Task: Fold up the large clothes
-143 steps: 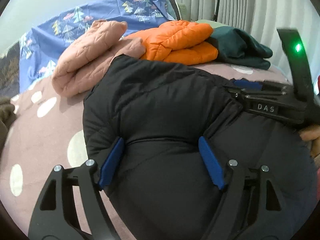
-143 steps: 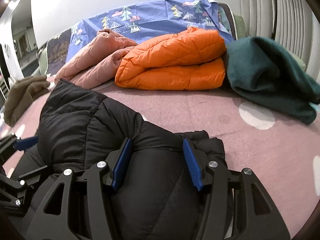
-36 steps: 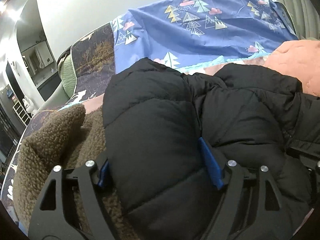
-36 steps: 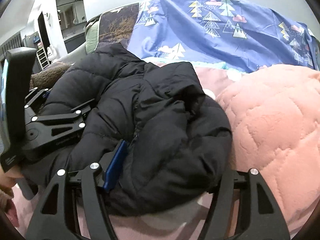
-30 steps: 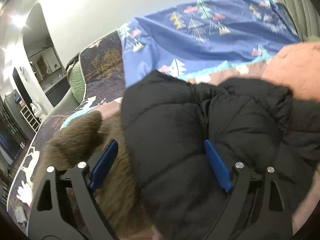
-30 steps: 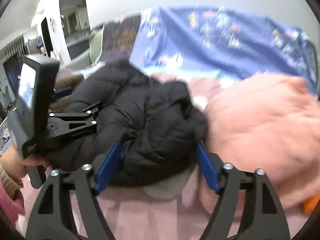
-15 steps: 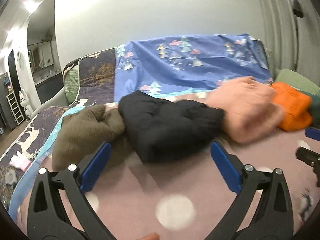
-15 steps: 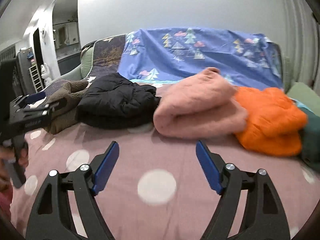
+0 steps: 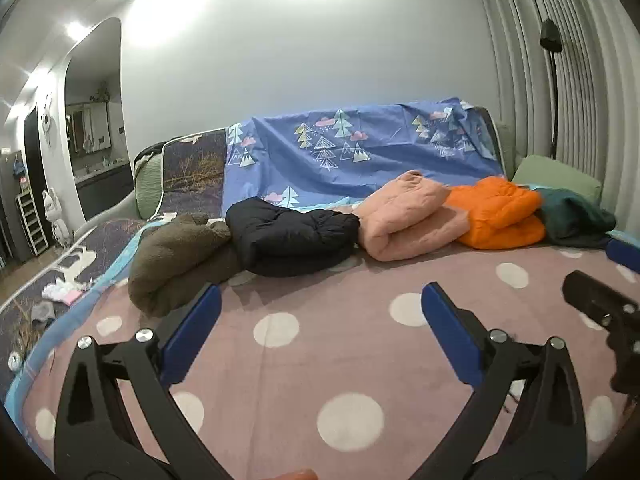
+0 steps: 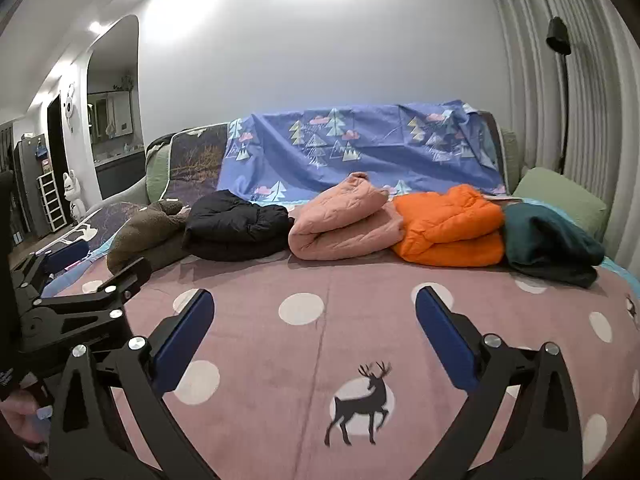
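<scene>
Both the left gripper [image 9: 320,316] and right gripper [image 10: 314,322] gape wide, jaws just opened, holding nothing. The folded black jacket [image 9: 292,240] lies well ahead (seemingly parked in the row of bundles), freeing both tools.

1. The right tool [image 9: 600,312] is showing only partly at the left wrist view's right edge; its far end is running out of the picture.
2. A hand [image 10: 28,420] is being cut off at the right wrist view's lower left corner.
3. Small items on the floor [image 9: 60,294] are staying too tiny to identify.
4. The black jacket [image 9: 288,240] is covering part of the brown fleece [image 9: 176,260].
</scene>
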Motion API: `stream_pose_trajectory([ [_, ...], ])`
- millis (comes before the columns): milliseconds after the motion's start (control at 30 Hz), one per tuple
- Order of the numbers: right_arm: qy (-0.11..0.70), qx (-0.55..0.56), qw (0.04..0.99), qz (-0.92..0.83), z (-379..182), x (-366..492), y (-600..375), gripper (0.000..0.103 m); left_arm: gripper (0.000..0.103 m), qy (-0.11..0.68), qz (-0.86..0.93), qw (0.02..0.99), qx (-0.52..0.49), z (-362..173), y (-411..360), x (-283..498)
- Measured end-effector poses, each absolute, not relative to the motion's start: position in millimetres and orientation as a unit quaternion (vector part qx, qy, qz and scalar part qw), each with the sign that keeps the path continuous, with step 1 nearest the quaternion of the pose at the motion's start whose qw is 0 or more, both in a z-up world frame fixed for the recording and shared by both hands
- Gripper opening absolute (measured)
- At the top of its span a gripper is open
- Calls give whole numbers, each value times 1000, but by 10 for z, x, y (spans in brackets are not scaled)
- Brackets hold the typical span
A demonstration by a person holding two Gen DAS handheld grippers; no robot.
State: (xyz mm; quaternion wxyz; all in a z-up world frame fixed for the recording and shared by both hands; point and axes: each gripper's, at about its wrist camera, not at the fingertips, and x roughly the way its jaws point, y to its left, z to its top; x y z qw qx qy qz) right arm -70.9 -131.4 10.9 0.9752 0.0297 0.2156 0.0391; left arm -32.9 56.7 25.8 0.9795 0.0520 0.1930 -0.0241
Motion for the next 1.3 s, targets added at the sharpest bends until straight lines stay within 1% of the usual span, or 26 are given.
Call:
stream_pose_trajectory([
  [133, 222, 40, 974, 34, 97, -877, -1309, 101, 101, 192, -16, 981, 33, 271, 616, -623],
  [433, 217, 20, 976, 29, 121, -1052, -1167, 101, 101, 195, -11, 981, 23, 255, 716, -907],
  [567, 215, 21, 976, 29, 130, -1084, -1132, 101, 101, 194, -3, 980, 40, 247, 681, -944],
  [1300, 219, 21, 975, 23, 151, -1096, -1046, 101, 101, 200, 3, 978, 49, 221, 675, -962],
])
